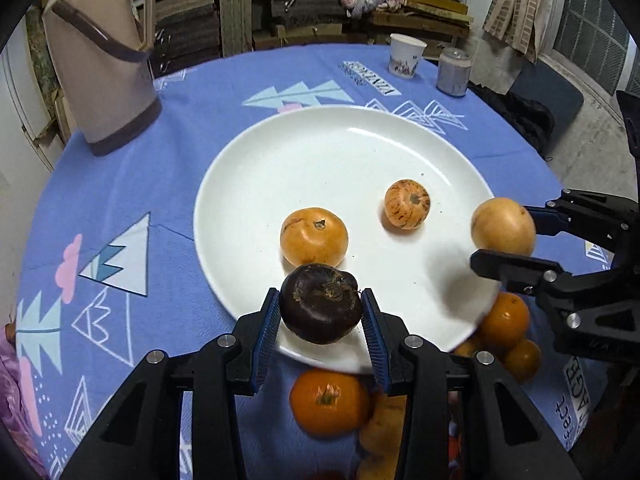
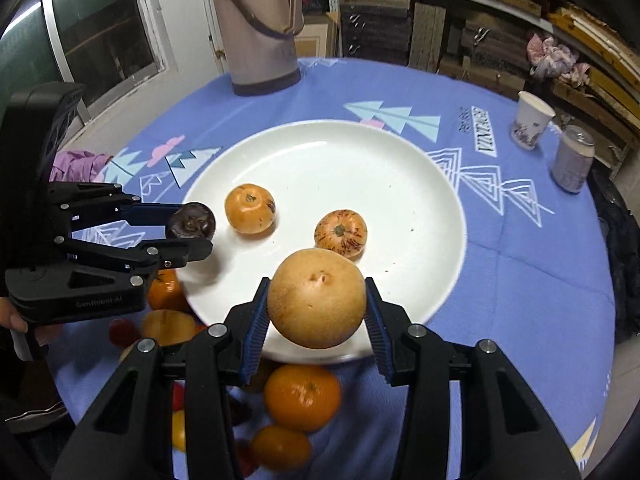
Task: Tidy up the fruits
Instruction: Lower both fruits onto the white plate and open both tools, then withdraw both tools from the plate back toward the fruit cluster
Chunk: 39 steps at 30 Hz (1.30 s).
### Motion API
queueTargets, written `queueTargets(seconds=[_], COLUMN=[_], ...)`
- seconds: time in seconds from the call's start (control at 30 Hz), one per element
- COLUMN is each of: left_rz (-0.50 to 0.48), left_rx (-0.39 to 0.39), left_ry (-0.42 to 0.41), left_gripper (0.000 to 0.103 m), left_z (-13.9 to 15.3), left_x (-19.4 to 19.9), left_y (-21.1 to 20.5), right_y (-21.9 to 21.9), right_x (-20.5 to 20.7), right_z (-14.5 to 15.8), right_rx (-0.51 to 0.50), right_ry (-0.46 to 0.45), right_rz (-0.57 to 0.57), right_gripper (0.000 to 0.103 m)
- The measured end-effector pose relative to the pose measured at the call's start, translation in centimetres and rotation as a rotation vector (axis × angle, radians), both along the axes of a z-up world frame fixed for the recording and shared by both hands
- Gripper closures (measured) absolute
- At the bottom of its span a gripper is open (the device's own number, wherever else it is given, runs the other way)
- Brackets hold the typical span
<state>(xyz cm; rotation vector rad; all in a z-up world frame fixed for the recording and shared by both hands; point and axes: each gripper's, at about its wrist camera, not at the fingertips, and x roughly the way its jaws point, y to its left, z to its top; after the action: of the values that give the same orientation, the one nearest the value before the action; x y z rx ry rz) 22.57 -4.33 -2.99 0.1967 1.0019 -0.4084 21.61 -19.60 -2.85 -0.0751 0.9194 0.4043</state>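
Observation:
My left gripper [image 1: 321, 312] is shut on a dark purple fruit [image 1: 320, 304] and holds it above the near rim of the white plate [image 1: 320, 152]. My right gripper [image 2: 316, 308] is shut on a pale yellow round fruit [image 2: 316, 298], also over the plate's [image 2: 360, 168] near edge. Each gripper shows in the other's view: the right gripper [image 1: 500, 240] with its yellow fruit [image 1: 503, 227], the left gripper [image 2: 188, 228] with its dark fruit [image 2: 191, 221]. On the plate lie an orange fruit [image 1: 314, 236] and a smaller streaked orange fruit [image 1: 407, 204].
Several oranges [image 2: 302, 396] and other small fruits lie on the blue tablecloth [image 1: 160, 200] just in front of the plate. A beige thermos jug [image 1: 100, 56] stands at the back left; a paper cup [image 1: 406, 56] and a can [image 1: 453, 72] stand at the back right. Shelves of wood lie behind.

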Motion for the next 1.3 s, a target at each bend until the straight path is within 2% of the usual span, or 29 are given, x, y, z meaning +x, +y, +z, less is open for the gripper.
queueTargets(seconds=[0.33, 0.57, 0.6, 0.7, 0.73, 0.83, 0.9, 0.97, 1.3], left_rz=[0.029, 0.027, 0.029, 0.032, 0.032, 0.031, 0.033, 0.032, 0.023], left_rx=[-0.014, -0.008, -0.008, -0.013, -0.009, -0.008, -0.009, -0.008, -0.013], left_ry=[0.057, 0.059, 0.057, 0.058, 0.056, 0.051, 0.043, 0.023, -0.014], left_gripper=[0.062, 0.062, 0.062, 0.062, 0.062, 0.061, 0.056, 0.047, 0.047], left_z=[-2.0, -2.4, -2.4, -2.2, -2.2, -2.0, -1.7, -1.2, 0.3], left_x=[2.7, 3.1, 3.1, 3.0, 3.0, 2.8, 2.6, 2.2, 0.6], left_y=[0.0, -0.4, -0.4, -0.3, -0.3, -0.3, -0.3, -0.3, -0.1], right_y=[0.7, 0.8, 0.8, 0.8, 0.8, 0.5, 0.1, -0.3, -1.3], right_x=[2.8, 3.6, 3.6, 3.3, 3.1, 2.3, 1.8, 1.3, -0.6], right_z=[-2.7, -3.7, -3.7, -3.2, -2.9, -2.0, -1.3, -0.9, 0.3], right_rx=[0.004, -0.003, -0.001, -0.005, -0.008, -0.003, 0.012, 0.023, 0.041], right_ry=[0.065, 0.087, 0.081, 0.055, 0.043, 0.018, 0.004, -0.005, -0.025], right_rz=[-0.002, -0.015, -0.019, -0.03, -0.031, -0.032, -0.038, -0.044, -0.062], right_gripper=[0.059, 0.058, 0.057, 0.04, 0.037, 0.037, 0.035, 0.033, 0.033])
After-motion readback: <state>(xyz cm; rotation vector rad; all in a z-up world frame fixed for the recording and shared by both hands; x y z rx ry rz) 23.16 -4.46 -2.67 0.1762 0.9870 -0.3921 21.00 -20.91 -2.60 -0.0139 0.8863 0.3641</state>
